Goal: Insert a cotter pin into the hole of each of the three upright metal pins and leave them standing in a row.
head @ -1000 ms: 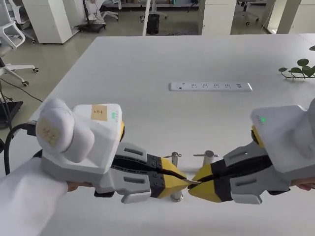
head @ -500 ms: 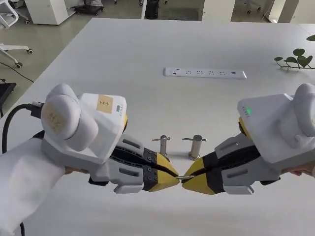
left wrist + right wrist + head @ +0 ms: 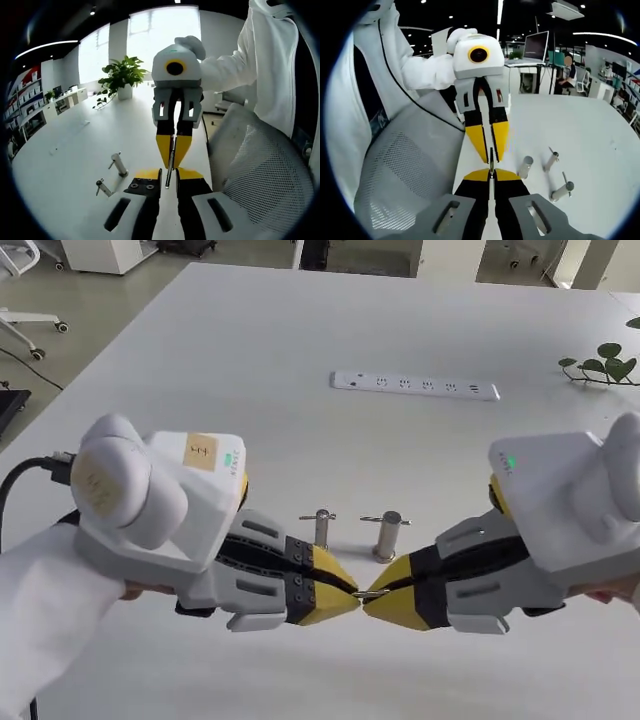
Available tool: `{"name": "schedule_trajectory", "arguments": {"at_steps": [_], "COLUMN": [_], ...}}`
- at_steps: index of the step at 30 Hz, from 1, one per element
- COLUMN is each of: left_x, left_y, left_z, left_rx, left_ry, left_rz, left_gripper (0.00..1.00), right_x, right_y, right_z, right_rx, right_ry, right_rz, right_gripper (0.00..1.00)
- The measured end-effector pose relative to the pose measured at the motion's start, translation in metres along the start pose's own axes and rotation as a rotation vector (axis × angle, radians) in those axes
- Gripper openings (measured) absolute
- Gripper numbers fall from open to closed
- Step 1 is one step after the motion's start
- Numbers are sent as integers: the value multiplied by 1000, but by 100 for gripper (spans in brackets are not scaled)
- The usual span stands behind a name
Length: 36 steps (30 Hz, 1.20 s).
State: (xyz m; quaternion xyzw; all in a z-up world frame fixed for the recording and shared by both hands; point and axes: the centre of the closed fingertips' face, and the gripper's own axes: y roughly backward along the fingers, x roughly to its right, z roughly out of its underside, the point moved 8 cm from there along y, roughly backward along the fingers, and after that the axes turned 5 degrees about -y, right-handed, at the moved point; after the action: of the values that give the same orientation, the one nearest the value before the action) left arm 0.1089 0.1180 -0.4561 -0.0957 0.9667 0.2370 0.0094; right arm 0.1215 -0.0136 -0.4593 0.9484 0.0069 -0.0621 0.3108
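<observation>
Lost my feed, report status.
Left gripper, right gripper both shut on one cotter pin, tips meeting. Two metal pins upright beyond, each pinned. No obstruction seen.

head view looks down; gripper views face each other, sharing pins (image 3: 119,164)

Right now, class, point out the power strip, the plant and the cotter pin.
power strip (image 3: 415,386), head view, middle of its top face.
plant (image 3: 121,75), left gripper view, its leaves.
cotter pin (image 3: 170,160), left gripper view, mid-shaft.
</observation>
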Motion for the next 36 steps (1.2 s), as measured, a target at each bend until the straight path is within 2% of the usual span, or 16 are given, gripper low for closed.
{"name": "schedule_trajectory", "arguments": {"at_steps": [3,5,7,11,14,18,21,23,27,28,29,32,35,36], "left_x": [-5,-11,-16,-22,-26,-29,-31,-33,-37,-38,-38,-40,-41,-41], "left_y": [3,6,8,8,6,-2,-9,-12,-20,-22,-23,-26,-29,-29], "left_z": [5,10,17,30,37,45,53,56,65,68,69,73,77,77], "left_rx": [21,22,22,11,4,-12,-44,-47,-43,-71,-79,-68,-96,-94], "left_ry": [17,46,73,118,149,160,165,170,221,208,202,235,233,233], "left_rz": [-53,-103,-140,-178,-196,-196,-193,-197,-202,-204,-210,-212,-215,-209], "left_gripper": [33,41,43,46,45,44,41,39,33,31,29,26,26,25], "right_x": [4,7,9,12,15,20,26,29,35,36,37,38,40,40], "right_y": [0,0,-1,-4,-7,-9,-10,-10,-11,-12,-12,-14,-16,-16], "right_z": [3,6,9,15,19,24,28,31,35,36,37,38,39,39], "right_rx": [10,18,29,51,63,73,84,82,90,89,88,87,87,87], "right_ry": [-11,-18,-28,-47,-59,-77,-100,-107,-129,-133,-136,-144,-142,-142], "right_rz": [21,39,54,76,91,113,130,141,148,150,151,153,151,149], "right_gripper": [0,0,0,0,0,0,0,0,0,0,0,0,0,0]}}
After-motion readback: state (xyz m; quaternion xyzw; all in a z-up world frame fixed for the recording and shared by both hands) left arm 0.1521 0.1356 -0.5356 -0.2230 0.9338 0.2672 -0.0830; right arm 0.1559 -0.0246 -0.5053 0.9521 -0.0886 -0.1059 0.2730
